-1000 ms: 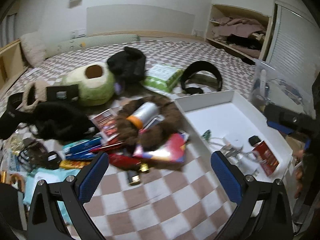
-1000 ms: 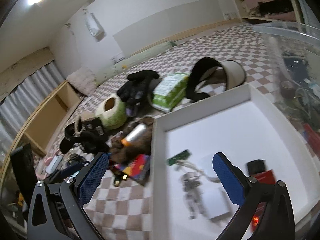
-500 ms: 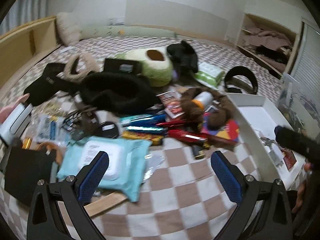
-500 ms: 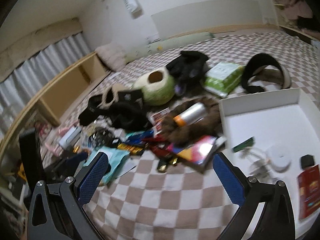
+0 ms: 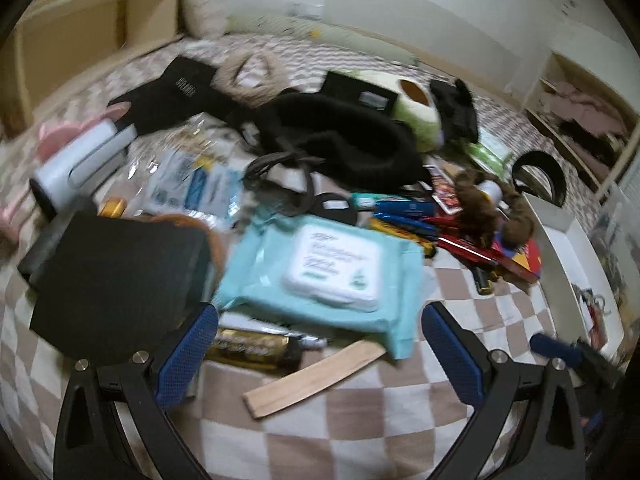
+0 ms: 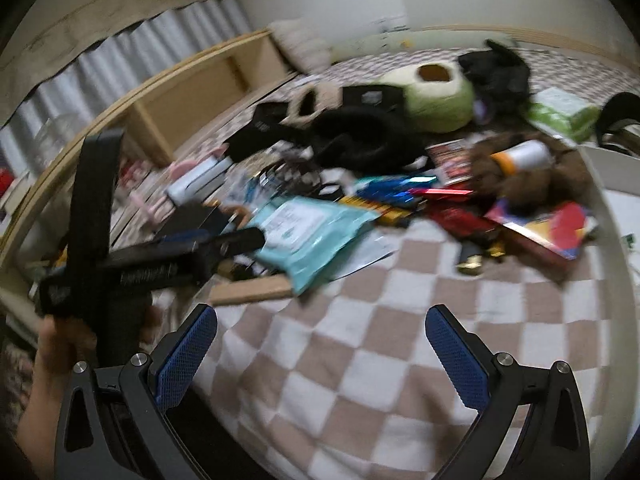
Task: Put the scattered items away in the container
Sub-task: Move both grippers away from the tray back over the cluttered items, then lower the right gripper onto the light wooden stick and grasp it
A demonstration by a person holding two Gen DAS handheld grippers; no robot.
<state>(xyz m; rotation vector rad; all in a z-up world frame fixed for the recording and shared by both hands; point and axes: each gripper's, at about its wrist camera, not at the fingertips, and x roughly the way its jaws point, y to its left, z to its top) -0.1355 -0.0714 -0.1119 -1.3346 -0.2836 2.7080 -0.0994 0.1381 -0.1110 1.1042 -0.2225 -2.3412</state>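
Note:
Scattered items lie on a checked blanket. A teal wet-wipes pack (image 5: 328,276) lies just ahead of my left gripper (image 5: 320,354), which is open and empty; it also shows in the right wrist view (image 6: 312,232). A wooden strip (image 5: 316,378) and a gold-black tube (image 5: 256,348) lie under the pack's near edge. The white container (image 5: 560,240) is at the far right, with small items inside. My right gripper (image 6: 320,354) is open and empty above bare blanket. The left gripper's black body (image 6: 160,260) shows at the left of the right wrist view.
A black box (image 5: 116,280) sits at the left. Pens and red and blue packets (image 5: 424,220), a brown furry thing with a white bottle (image 6: 528,160), a black fluffy item (image 5: 348,140), a green plush (image 6: 436,100) and a green pack (image 6: 564,112) lie behind. A wooden shelf (image 6: 192,108) runs along the left.
Both grippers have swung left, away from the white container, and closer to the pile. The teal wipes pack now lies just ahead of the left gripper. Both stay open.

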